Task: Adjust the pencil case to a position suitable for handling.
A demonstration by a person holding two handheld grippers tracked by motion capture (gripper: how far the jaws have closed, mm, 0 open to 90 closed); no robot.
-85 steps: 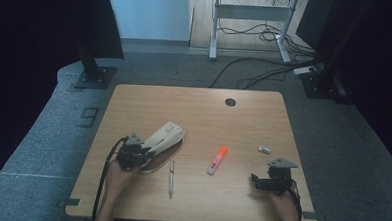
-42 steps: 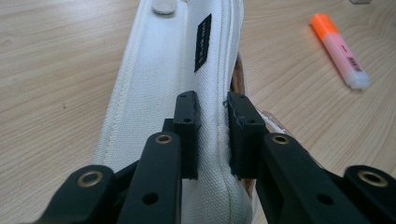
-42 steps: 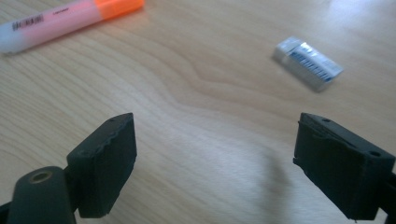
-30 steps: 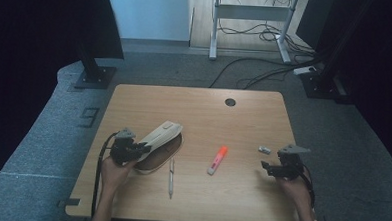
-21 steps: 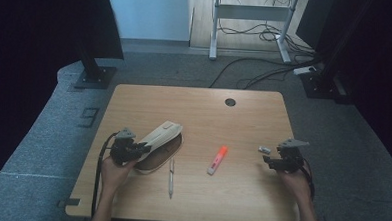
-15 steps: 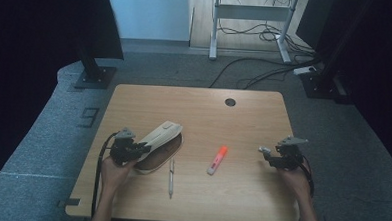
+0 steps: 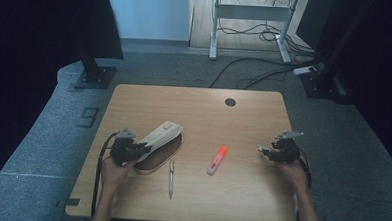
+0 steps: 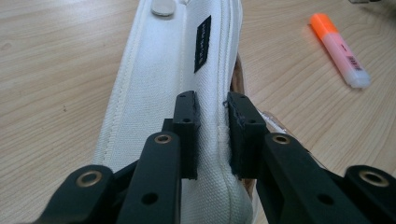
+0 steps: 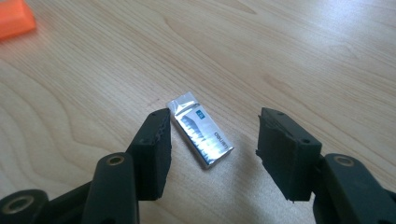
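1. Since the earlier frame, the right gripper (image 9: 210, 154) came forward to the small silver stick (image 9: 201, 135) on the table (image 7: 240, 197); its jaws were closing, pads not yet pressing it.
2. Left gripper (image 8: 212, 135) remained clamped on the white pencil case (image 8: 159, 84) edge, beside the pen (image 7: 171, 177) and orange highlighter (image 7: 217, 160).

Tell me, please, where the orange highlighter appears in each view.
High view: the highlighter lies mid-table, right of the pen.
Left gripper view: the highlighter is at the top right, to the right of the white pencil case.
Right gripper view: the highlighter's orange end is in the top left corner, beyond the small silver stick.
Shared landmark: the light wooden table.
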